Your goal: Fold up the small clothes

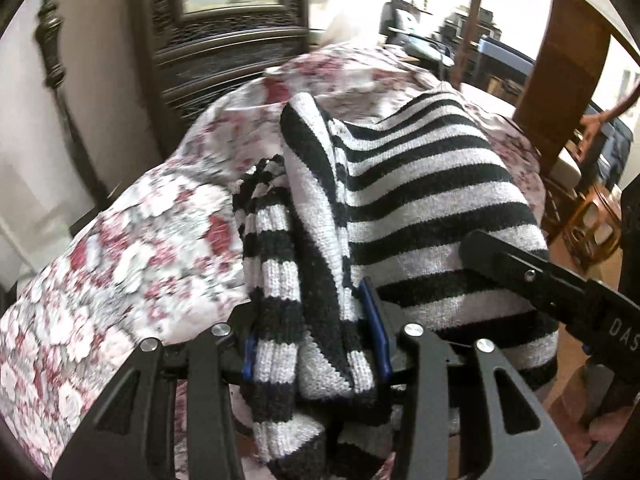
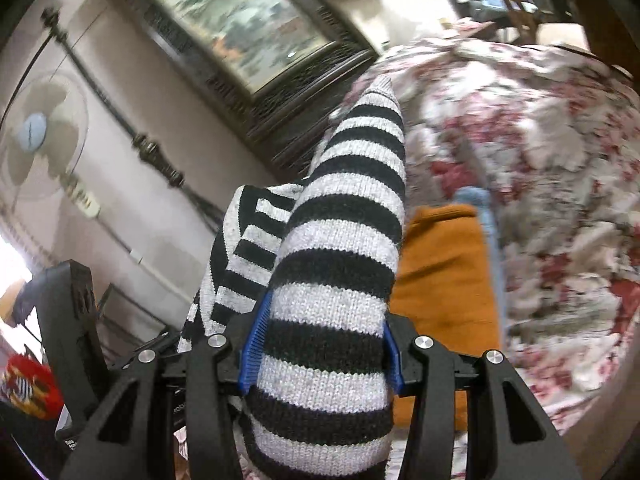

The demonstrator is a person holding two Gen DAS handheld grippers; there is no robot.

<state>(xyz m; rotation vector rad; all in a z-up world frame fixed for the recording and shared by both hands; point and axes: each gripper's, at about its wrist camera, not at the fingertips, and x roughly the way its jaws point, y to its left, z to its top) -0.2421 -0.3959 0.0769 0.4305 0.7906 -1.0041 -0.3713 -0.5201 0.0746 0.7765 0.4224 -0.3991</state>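
We have the black-and-white striped knit sweater point(image 1: 420, 200) up off the bed, bunched and draped between our two tools, not lying flat, so we judge its fold to be barely begun: no neat crease or squared edge shows anywhere in it. Our left gripper point(image 1: 314, 340) is clamped on a thick gathered wad of the knit, its blue pads pressing both sides of the fabric. Our right gripper point(image 2: 320, 344) likewise holds a rolled, tube-like part of the same sweater point(image 2: 344, 240), perhaps a sleeve, which rises ahead of its jaws. In the left wrist view the other tool's black finger lies just beside the sweater's hem. Under and around the garment spreads the floral bedspread point(image 1: 120, 264), blurred. On it, near the right gripper, lie an orange cloth point(image 2: 444, 280) and a pale blue piece point(image 2: 480, 208) at its edge; whether these are already folded we cannot tell. What is left, as we judge it, is to lay the sweater flat, fold it, and deal with any remaining pieces.
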